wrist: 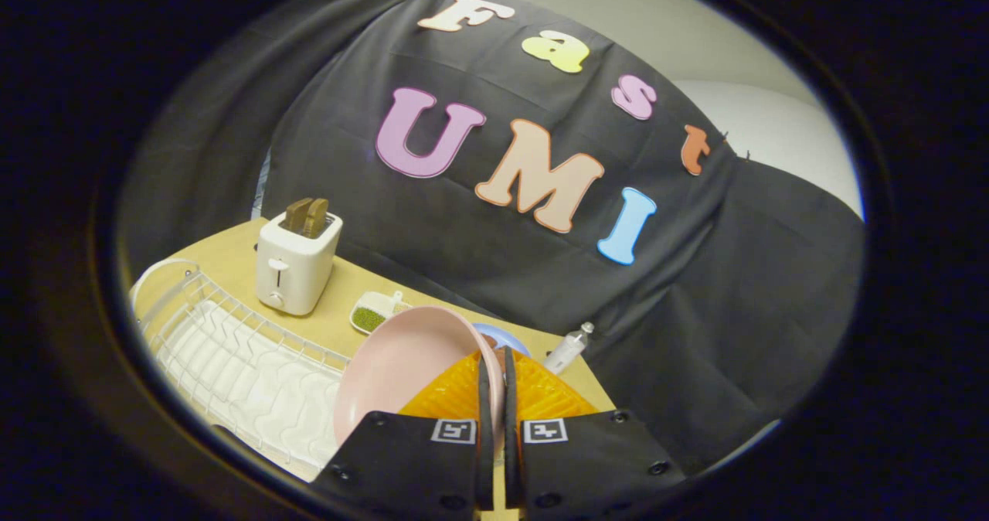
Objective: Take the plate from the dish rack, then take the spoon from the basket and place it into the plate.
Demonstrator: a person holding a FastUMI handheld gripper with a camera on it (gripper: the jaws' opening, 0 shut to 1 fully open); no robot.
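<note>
Pink plate [402, 374] is pinched by its rim between our gripper's [494, 382] orange fingers [452, 401], held on edge and raised above the white dish rack [232, 351] at left, so we judge it's lifted out. Farther off on the wooden table [232, 262]: toaster [297, 262], small dish of green stuff [372, 312], bottle [568, 347] at right.

- Soft, even indoor light; the black cloth stays dim.
- Strong fisheye bending toward the rim, with darkening there.
- The close gripper [494, 397] fingers look slightly soft.
</note>
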